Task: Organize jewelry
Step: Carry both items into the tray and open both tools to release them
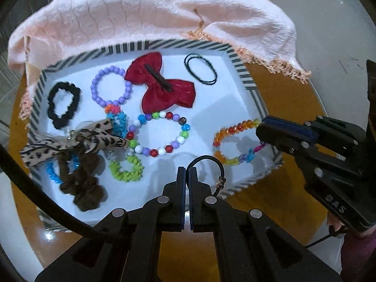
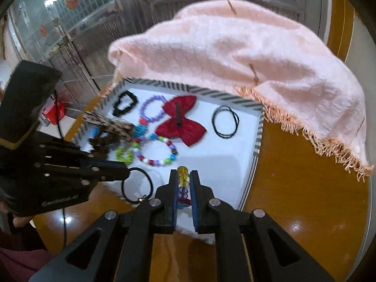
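Observation:
A white tray with a striped rim [image 1: 244, 72] [image 2: 258, 136] holds jewelry and hair ties. My left gripper [image 1: 187, 170] [image 2: 127, 172] is shut on a black hair tie with a small charm [image 1: 211, 162] [image 2: 137, 184], held over the tray's near edge. My right gripper [image 2: 183, 176] [image 1: 260, 129] is shut on an orange and multicolour bead bracelet [image 1: 232, 131] [image 2: 183, 176] at the tray's right side. In the tray lie a red bow [image 1: 162, 82] [image 2: 181, 122], a multicolour bead bracelet [image 1: 162, 134], a purple bead bracelet [image 1: 110, 87], a black scrunchie [image 1: 63, 103] and thin black bands [image 1: 201, 69].
A pink fringed cloth [image 1: 152, 11] [image 2: 246, 51] drapes behind and over the tray's far edge. A leopard-print bow [image 1: 70, 143], a brown scrunchie [image 1: 84, 183] and a green scrunchie [image 1: 128, 169] crowd the tray's left. The tray sits on a round wooden table [image 2: 305, 188].

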{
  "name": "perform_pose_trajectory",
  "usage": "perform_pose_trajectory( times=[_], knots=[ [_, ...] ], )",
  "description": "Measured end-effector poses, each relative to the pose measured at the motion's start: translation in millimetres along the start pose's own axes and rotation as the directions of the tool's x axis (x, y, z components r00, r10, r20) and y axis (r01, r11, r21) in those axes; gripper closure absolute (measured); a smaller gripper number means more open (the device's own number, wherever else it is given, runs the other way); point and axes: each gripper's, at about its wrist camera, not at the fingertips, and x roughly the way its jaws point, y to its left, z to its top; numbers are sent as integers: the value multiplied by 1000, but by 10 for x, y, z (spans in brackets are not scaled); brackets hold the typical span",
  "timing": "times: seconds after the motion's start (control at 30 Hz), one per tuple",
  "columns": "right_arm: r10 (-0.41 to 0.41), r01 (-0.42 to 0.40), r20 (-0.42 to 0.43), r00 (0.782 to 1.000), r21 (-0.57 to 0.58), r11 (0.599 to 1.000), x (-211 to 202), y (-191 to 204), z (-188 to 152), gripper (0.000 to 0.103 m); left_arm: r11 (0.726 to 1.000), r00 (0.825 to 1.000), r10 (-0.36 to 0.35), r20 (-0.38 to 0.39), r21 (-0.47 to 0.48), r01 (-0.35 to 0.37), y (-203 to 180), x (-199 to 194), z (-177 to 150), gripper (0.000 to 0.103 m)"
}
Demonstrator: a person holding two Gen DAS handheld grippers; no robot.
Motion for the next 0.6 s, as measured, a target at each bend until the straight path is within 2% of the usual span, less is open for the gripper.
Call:
perform_pose_trajectory(
  times=[0.23, 0.37, 0.47, 0.57, 0.6],
  knots=[
    [-45, 48, -70, 996, 39, 998, 425, -359, 124, 94, 999, 999, 26, -44, -46, -28, 68, 258, 80, 103],
    [-72, 74, -76, 995, 24, 997, 538, -421, 178, 94, 995, 996, 72, -52, -58, -75, 77, 319, 103, 103],
    [-107, 109, -68, 992, 24, 994, 577, -443, 196, 93, 993, 995, 81, -53, -80, -85, 80, 343, 104, 103],
    [-123, 127, -71, 990, 57, 990, 588, -486, 185, 75, 992, 995, 88, -56, -85, -93, 83, 346, 88, 103],
    [-123, 128, -68, 990, 66, 990, 569, -495, 179, 68, 992, 995, 87, -53, -86, -92, 82, 328, 72, 98]
  ],
)
